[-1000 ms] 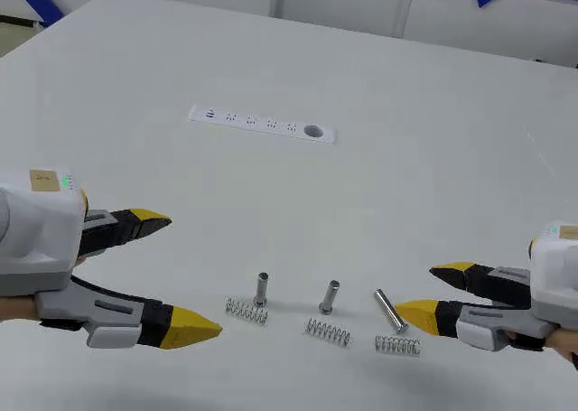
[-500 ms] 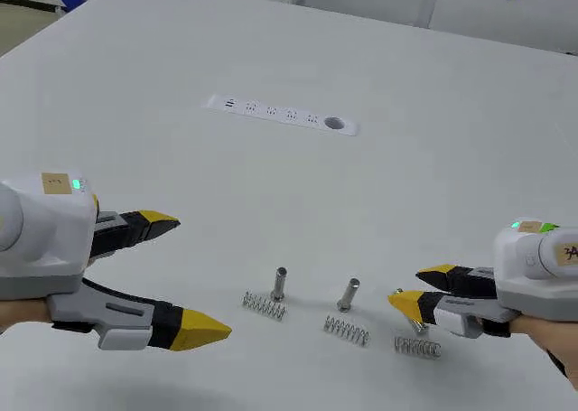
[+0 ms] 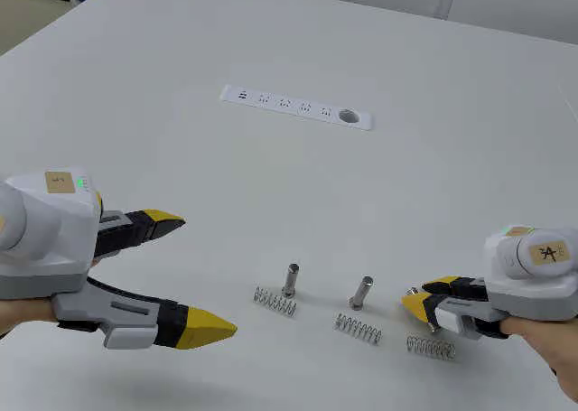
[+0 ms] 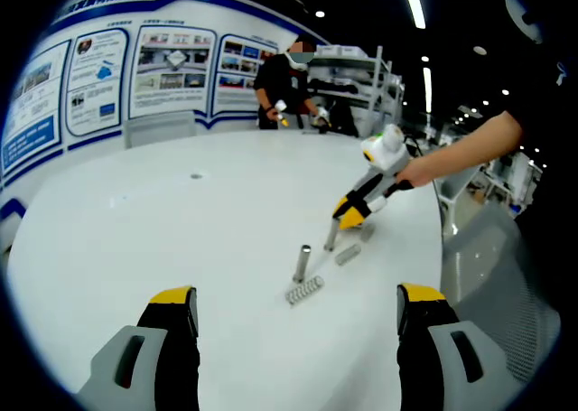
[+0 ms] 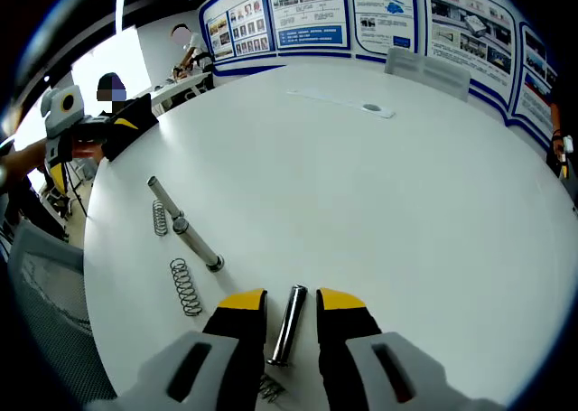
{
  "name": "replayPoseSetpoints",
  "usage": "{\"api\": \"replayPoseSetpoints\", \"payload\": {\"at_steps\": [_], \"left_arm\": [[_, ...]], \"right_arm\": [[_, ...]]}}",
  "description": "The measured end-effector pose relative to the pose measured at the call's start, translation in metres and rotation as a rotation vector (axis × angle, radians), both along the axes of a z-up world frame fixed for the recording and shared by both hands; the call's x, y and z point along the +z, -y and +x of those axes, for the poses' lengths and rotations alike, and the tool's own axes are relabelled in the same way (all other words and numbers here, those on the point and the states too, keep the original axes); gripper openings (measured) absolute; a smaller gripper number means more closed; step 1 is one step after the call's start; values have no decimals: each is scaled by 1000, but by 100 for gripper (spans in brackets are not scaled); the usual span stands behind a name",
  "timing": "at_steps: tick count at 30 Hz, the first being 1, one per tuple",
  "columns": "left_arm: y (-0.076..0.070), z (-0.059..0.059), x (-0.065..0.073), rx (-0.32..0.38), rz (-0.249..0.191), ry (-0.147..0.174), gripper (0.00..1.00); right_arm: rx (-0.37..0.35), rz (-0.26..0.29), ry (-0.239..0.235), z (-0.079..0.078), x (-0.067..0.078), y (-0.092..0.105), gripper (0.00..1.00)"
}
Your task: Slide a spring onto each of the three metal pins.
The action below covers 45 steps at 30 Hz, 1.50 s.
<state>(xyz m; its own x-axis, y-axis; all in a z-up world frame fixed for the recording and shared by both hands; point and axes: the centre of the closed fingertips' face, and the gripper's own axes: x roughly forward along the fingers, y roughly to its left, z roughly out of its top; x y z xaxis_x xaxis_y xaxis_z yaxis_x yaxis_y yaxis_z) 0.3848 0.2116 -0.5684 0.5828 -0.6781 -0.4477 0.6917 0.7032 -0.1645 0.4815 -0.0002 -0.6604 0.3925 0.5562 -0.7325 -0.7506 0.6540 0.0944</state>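
Now, left gripper [image 3: 207, 274] wide open above table [image 3: 271, 194], right gripper [image 3: 417, 298] clamped on rightmost pin [image 5: 289, 325], springs [image 3: 357, 328] lying loose.

We see a big white table [image 3: 452, 203] with a long white plug strip [image 3: 295, 107] on it. Blue and white posters [image 5: 312, 4] hang behind it.
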Motion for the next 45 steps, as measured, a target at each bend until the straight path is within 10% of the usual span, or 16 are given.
{"api": "replayPoseSetpoints", "payload": {"at_steps": [12, 45], "left_arm": [[-1, 3, 2, 4, -6, 7, 92], [4, 1, 5, 3, -21, 10, 90]], "right_arm": [[-18, -72, 17, 4, -5, 6, 16], [-74, -47, 62, 3, 2, -3, 8]]}}
